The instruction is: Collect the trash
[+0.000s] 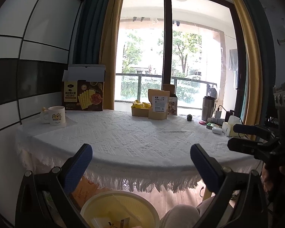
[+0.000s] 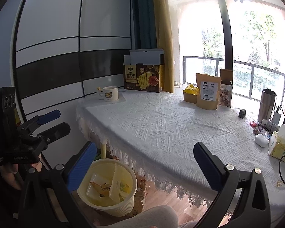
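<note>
both the left tongs [image 1: 141, 153] and right tongs [image 2: 145, 153] hung spread and empty at the table's [image 2: 161, 125] near edge, the wrapper-filled bin [image 2: 106, 188] on the floor below, nearer the left.

Print on cracker box [image 2: 143, 77], kraft pouch label [image 2: 207, 93] and bin wrappers [image 2: 102, 187] too blurred to read

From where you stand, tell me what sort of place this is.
Probably a room in a home, by a balcony. A table under a white tablecloth holds a mug and snack packets, with curtains and a glass door behind.
</note>
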A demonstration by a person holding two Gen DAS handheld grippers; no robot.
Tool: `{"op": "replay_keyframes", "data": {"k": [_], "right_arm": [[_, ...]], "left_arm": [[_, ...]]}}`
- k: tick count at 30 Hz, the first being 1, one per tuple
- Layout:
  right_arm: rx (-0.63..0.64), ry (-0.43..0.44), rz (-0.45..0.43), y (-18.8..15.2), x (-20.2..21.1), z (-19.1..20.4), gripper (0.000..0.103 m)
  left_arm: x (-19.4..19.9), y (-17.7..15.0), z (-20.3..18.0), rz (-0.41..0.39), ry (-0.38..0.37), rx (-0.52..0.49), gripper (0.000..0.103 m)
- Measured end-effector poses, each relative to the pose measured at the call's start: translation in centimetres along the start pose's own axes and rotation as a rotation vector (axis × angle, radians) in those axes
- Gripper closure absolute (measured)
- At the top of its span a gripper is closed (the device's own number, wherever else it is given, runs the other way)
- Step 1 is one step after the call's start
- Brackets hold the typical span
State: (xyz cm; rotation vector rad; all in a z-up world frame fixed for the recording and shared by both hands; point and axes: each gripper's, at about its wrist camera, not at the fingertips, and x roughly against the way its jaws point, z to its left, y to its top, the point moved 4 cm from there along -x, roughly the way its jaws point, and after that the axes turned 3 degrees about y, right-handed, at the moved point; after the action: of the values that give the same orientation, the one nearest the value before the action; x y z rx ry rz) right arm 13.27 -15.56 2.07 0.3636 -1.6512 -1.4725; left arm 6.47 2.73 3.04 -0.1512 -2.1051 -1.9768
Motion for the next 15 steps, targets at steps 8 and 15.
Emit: {"op": "replay_keyframes", "data": {"k": [8, 15], "right_arm": [[0.006, 0.001, -0.003, 0.11, -0.09, 0.25, 0.001], [0.014, -0.002, -0.003, 0.22, -0.03, 0.39, 0.001]], "left_arm": [[0.2, -0.06, 0.09, -0.005, -0.003, 0.005, 0.0], [0.36, -0.1, 0.32, -0.011, 0.0, 0.004, 0.0]]}}
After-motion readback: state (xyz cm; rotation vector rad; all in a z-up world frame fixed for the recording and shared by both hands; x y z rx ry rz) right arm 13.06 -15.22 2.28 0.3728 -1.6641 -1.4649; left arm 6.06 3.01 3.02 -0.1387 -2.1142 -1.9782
